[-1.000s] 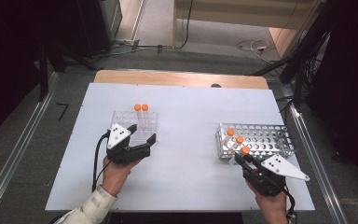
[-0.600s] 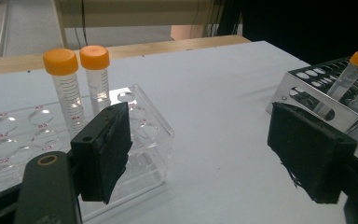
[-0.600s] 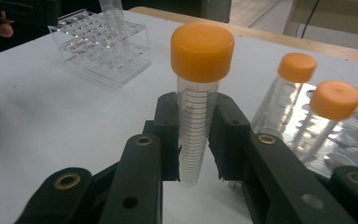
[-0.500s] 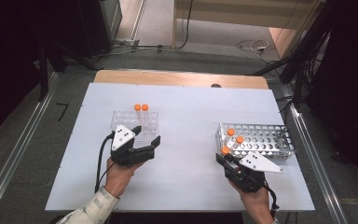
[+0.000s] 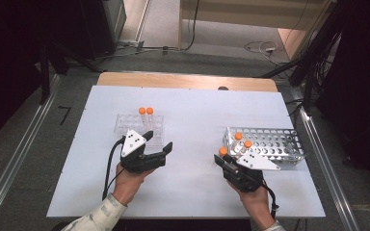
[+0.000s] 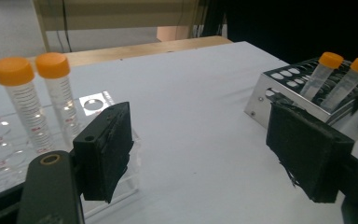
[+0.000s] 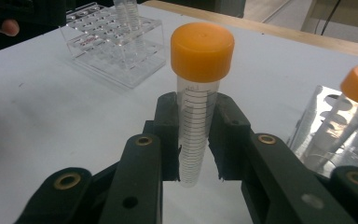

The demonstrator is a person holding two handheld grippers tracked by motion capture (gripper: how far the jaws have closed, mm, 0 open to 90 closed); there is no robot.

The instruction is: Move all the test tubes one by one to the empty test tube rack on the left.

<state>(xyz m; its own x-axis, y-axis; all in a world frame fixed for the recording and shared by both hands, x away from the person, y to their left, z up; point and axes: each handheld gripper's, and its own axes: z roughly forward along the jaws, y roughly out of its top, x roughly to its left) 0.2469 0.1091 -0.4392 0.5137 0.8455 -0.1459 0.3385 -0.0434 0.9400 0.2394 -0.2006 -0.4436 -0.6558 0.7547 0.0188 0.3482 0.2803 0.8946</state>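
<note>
- While you carried the tube off the metal rack toward the clear rack, your right claw gripped it and your left claw waited open, holding nothing.
- The left claw's view showed two tubes seated in the clear rack.
- The right claw's view showed both pads clamping the tube upright, ready for a hole.

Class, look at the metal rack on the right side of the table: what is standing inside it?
Two orange-capped tubes lean in the near-left holes of the metal rack; the other holes look empty. Their lower ends are hidden by the rack wall and the right gripper.
</note>
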